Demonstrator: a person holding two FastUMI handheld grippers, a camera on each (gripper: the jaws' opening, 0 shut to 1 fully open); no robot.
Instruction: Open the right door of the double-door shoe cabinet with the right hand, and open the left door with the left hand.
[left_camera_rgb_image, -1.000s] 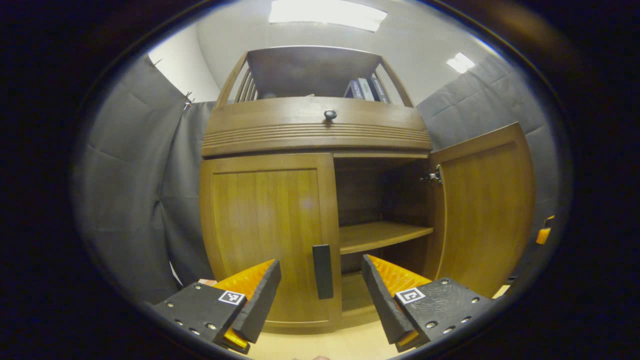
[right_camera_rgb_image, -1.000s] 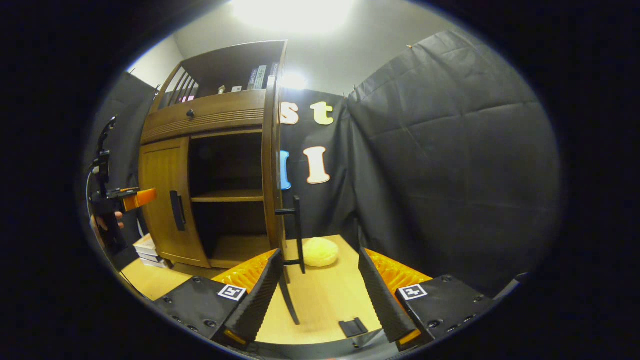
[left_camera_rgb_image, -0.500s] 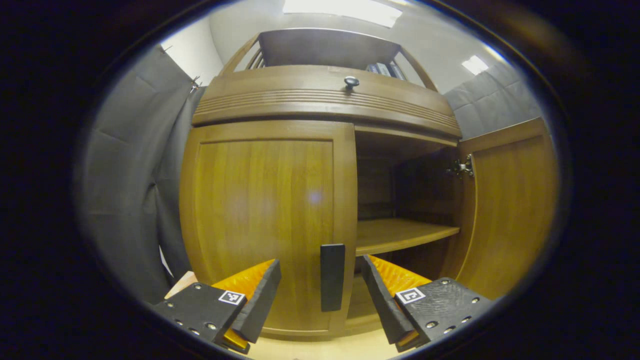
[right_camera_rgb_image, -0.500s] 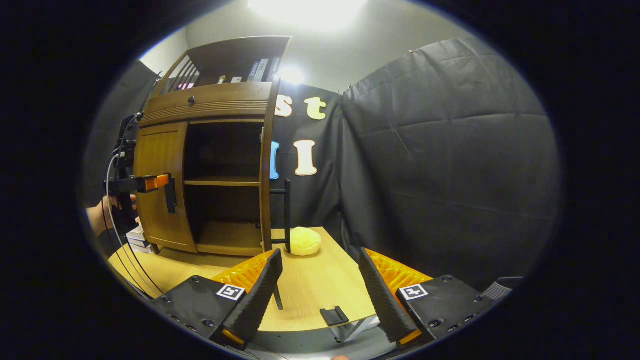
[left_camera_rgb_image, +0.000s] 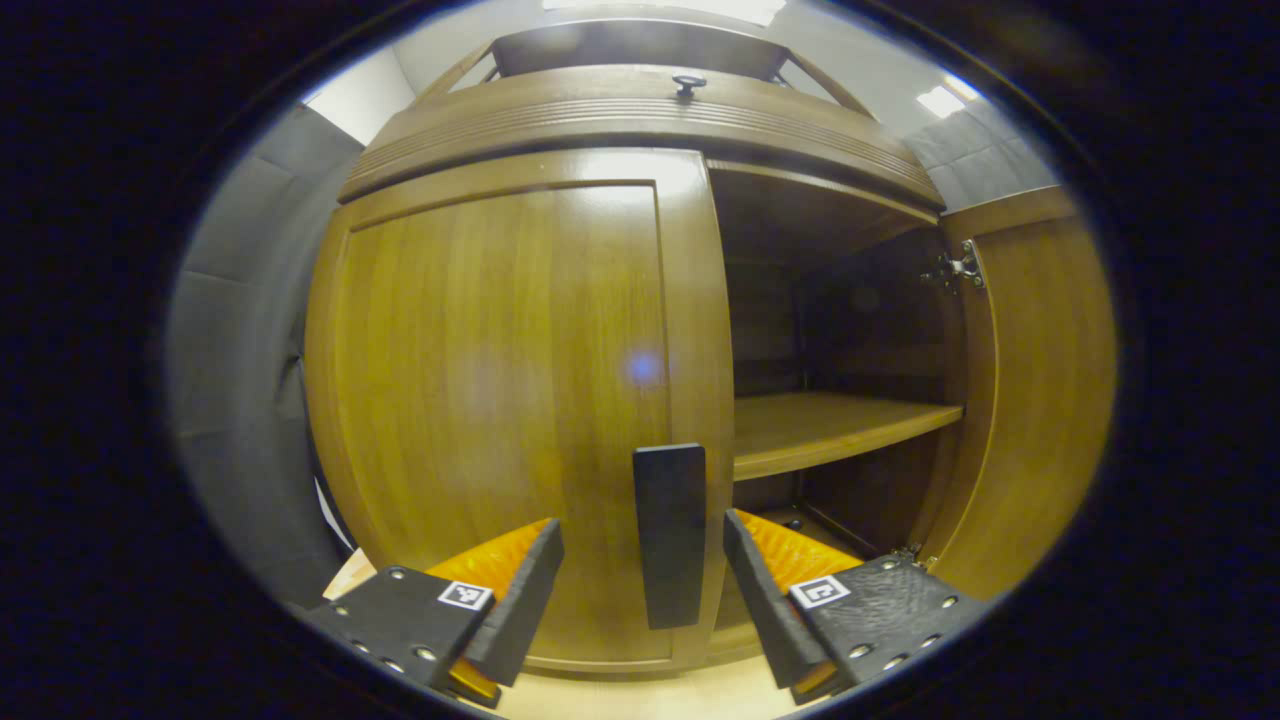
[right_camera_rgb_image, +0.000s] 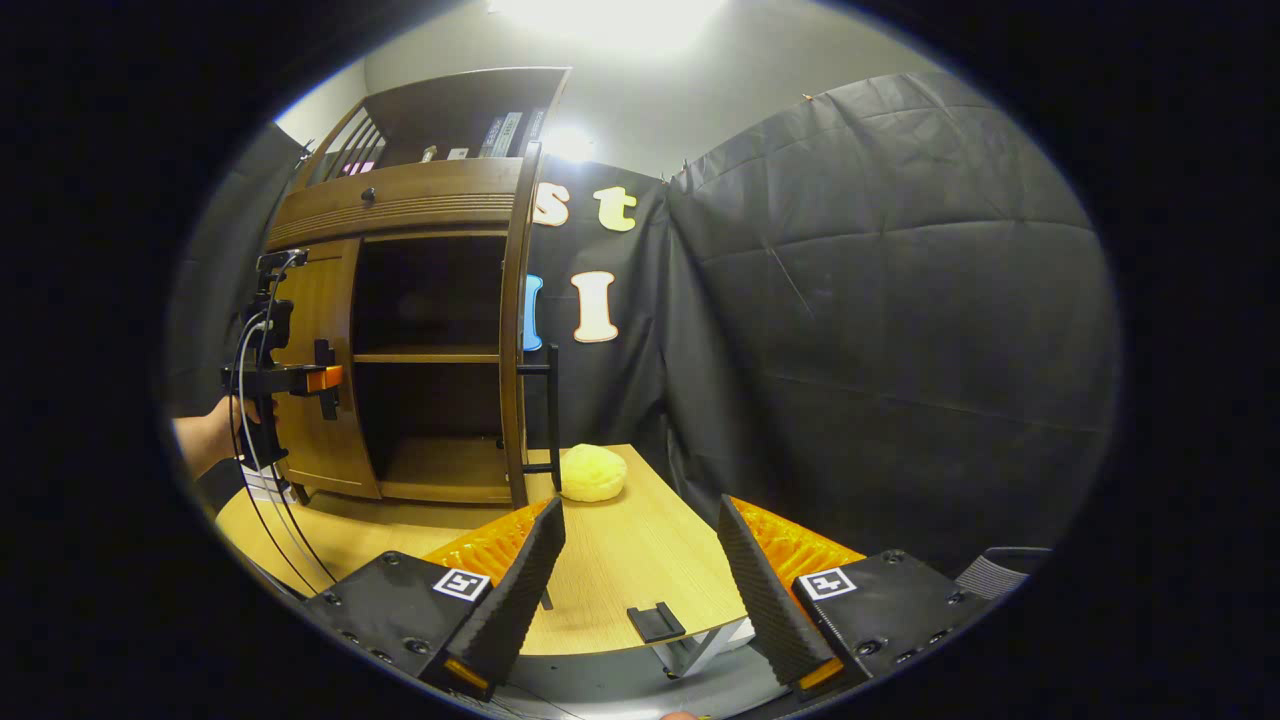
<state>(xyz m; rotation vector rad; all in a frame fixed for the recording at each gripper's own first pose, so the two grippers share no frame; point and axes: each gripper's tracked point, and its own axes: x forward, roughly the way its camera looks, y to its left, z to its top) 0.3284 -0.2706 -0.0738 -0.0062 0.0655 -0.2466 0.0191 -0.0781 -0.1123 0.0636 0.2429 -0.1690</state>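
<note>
Stood before the left gripper's (left_camera_rgb_image: 643, 590) fingers: closed left door (left_camera_rgb_image: 500, 400), its handle (left_camera_rgb_image: 669, 535) between them. Right of the fingers, a shelf (left_camera_rgb_image: 830, 430) inside the cabinet, then the right door (left_camera_rgb_image: 1040, 400) swung open.

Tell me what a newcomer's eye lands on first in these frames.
The wooden shoe cabinet dominates: its right door is swung wide open, baring an empty shelf, while the left door is shut. The left hand-held gripper, open, brackets that door's dark handle. A yellow round object sits on the table.
</note>
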